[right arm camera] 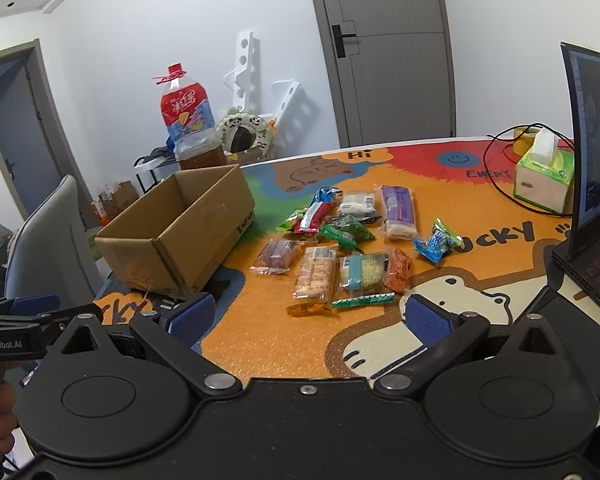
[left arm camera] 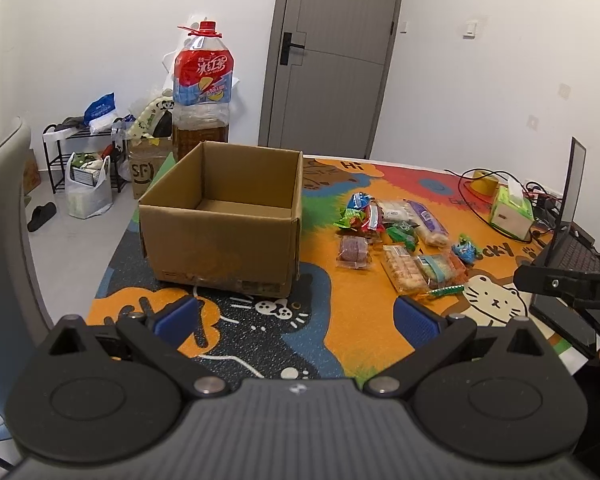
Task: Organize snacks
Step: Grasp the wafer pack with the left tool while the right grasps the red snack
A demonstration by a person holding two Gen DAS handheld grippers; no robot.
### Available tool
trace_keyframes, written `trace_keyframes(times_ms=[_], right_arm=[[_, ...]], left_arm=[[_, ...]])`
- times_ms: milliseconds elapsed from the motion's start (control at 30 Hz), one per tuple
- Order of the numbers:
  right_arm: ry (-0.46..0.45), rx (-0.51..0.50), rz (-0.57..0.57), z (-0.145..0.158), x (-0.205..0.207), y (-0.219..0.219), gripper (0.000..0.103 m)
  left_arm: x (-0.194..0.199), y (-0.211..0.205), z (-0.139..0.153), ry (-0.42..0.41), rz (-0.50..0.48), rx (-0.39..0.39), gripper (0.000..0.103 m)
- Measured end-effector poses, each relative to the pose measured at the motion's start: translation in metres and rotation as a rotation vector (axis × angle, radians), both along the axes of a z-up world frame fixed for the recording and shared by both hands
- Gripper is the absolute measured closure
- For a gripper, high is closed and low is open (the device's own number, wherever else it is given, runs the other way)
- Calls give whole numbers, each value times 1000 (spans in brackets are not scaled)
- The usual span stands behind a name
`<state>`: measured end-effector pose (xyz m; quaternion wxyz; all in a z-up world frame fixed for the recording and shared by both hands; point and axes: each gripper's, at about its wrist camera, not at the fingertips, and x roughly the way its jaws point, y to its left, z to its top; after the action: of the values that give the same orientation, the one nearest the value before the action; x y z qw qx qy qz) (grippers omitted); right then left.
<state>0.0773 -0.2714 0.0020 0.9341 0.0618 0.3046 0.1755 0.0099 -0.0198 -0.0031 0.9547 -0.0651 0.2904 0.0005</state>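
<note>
Blue pads face each other on both tools, and on both they stand wide apart with nothing between them. The right gripper (right arm camera: 308, 316) hovers low over the colourful table mat (right arm camera: 284, 344). Just ahead of its fingers, a little toward the right pad (right arm camera: 426, 320), lies a thin green stick packet (right arm camera: 363, 300), and directly beyond that a long biscuit pack (right arm camera: 315, 276) and a clear pack with a blue band (right arm camera: 362, 272). Farther ahead is the rest of the snacks (right arm camera: 352, 236), a loose pile of small wrapped items, some touching each other. Ahead and to the left of the fingers stands the cardboard box (right arm camera: 180, 240), open at the top.

The left gripper (left arm camera: 298, 316) also hangs over the mat, empty. The box (left arm camera: 220, 236) is straight ahead of its fingers, near, and no snack shows in the part of its inside that is visible. The snack pile (left arm camera: 400, 240) is ahead and to the right of these fingers. At the right edge the other tool (left arm camera: 568, 284) comes into the picture.

I judge that the task is at its beginning: all snacks lie on the mat and none is in the box yet. The step in hand looks like the reach for a first item. The next move probably calls for lowering the right fingers around one of the nearest packets, closing on it, then carrying it left over the box. The thin stick lies flat, so the pads may slip on it.
</note>
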Motion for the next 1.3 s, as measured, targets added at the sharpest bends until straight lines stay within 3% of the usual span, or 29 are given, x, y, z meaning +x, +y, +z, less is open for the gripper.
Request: trace_keyframes(times_ms=[700, 1300], right_arm=[[-59, 40, -23, -22, 41, -27, 2], [70, 141, -44, -64, 95, -41, 44]], left_arm=[[57, -28, -23, -12, -44, -59, 5], [122, -72, -42, 21, -100, -96, 33]])
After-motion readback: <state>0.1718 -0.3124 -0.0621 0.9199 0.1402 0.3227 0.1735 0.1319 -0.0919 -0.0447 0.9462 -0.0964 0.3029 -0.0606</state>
